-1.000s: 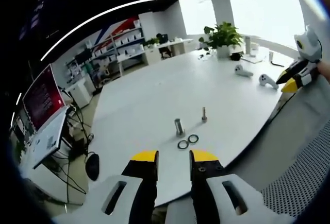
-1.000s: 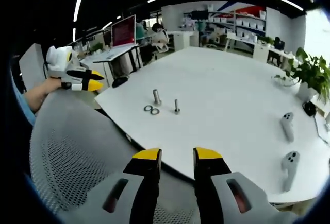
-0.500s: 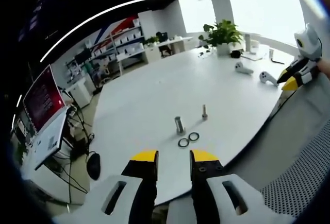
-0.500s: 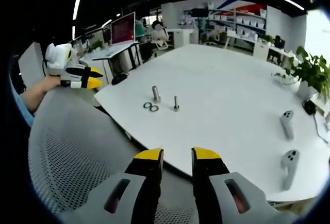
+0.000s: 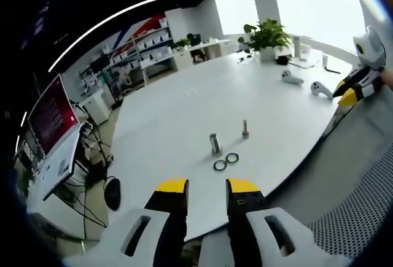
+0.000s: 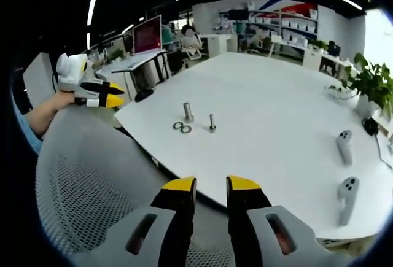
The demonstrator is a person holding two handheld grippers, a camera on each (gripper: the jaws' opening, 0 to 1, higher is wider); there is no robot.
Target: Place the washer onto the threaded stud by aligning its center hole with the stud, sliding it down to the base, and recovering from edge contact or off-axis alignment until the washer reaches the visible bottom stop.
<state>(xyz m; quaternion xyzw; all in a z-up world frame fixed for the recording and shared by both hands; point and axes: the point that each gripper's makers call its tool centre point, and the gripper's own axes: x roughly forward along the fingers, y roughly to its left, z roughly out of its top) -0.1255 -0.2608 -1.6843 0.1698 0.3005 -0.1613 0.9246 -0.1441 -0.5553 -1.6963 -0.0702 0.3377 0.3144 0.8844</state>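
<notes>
In the left gripper view, the left gripper hovers above the near edge of a broad white tabletop, its yellow-tipped fingers parted with a narrow gap and nothing between them. Just beyond them on the tabletop lie two dark washers, side by side and touching or nearly so. Close behind the washers stands a stout upright metal piece, and a little to its right a thinner threaded stud stands upright; neither carries a washer. Farther along the tabletop lie two white handheld controllers, and a potted plant stands near the far edge. The right gripper comes in at the right edge of this view, held over a grey mesh chair back; its tips look close together, but whether they are clenched cannot be told. In the right gripper view, the right gripper is held over the grey mesh chair back, short of the tabletop, with its fingers likewise slightly parted and grasping nothing. On the tabletop the washers lie just in front of the stout metal piece, with the threaded stud near them to the right. The left gripper appears at the left, with a person's forearm behind it.
</notes>
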